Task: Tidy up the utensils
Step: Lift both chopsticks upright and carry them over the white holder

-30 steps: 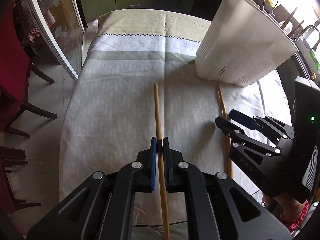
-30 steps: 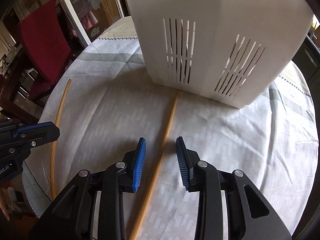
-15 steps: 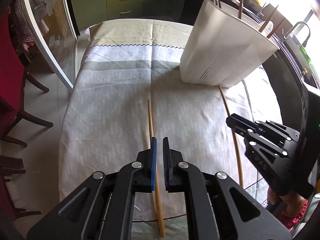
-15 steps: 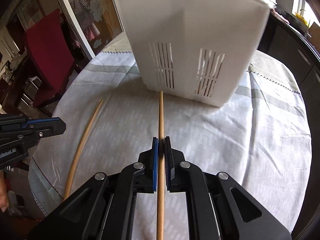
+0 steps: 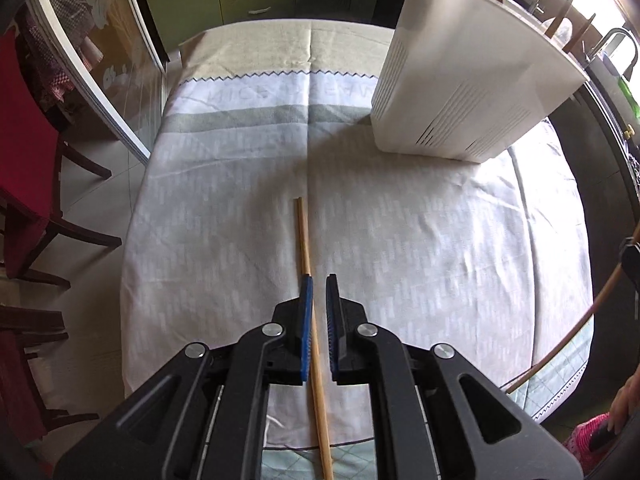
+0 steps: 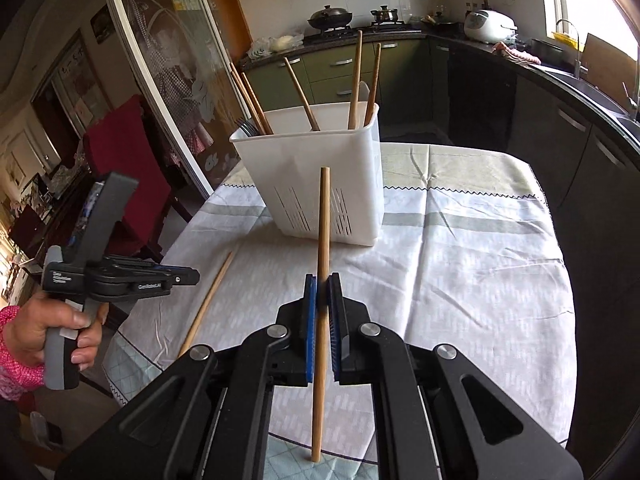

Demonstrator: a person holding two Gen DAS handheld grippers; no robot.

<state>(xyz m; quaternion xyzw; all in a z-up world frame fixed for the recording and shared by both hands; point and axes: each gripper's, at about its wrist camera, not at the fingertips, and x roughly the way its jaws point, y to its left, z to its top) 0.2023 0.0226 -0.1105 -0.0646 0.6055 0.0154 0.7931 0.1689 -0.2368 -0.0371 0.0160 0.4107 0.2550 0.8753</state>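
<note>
A white slotted utensil holder [image 6: 320,176] stands at the far side of the table with several wooden chopsticks in it; it also shows in the left wrist view [image 5: 472,80]. My right gripper [image 6: 322,282] is shut on a wooden chopstick [image 6: 324,224] and holds it raised above the table, short of the holder. A second chopstick [image 5: 304,240] lies flat on the cloth; it also shows in the right wrist view [image 6: 208,300]. My left gripper [image 5: 318,282] hovers above it, jaws nearly closed with a narrow gap, holding nothing; it also shows in the right wrist view [image 6: 176,278].
The table wears a white and grey cloth [image 5: 420,240]. Red chairs [image 5: 24,160] stand at its left. A glass door [image 6: 168,80] and kitchen counters [image 6: 520,64] lie behind the holder.
My right gripper has closed on its chopstick and lifted it off the cloth. My left gripper has risen above its chopstick, which stays on the table.
</note>
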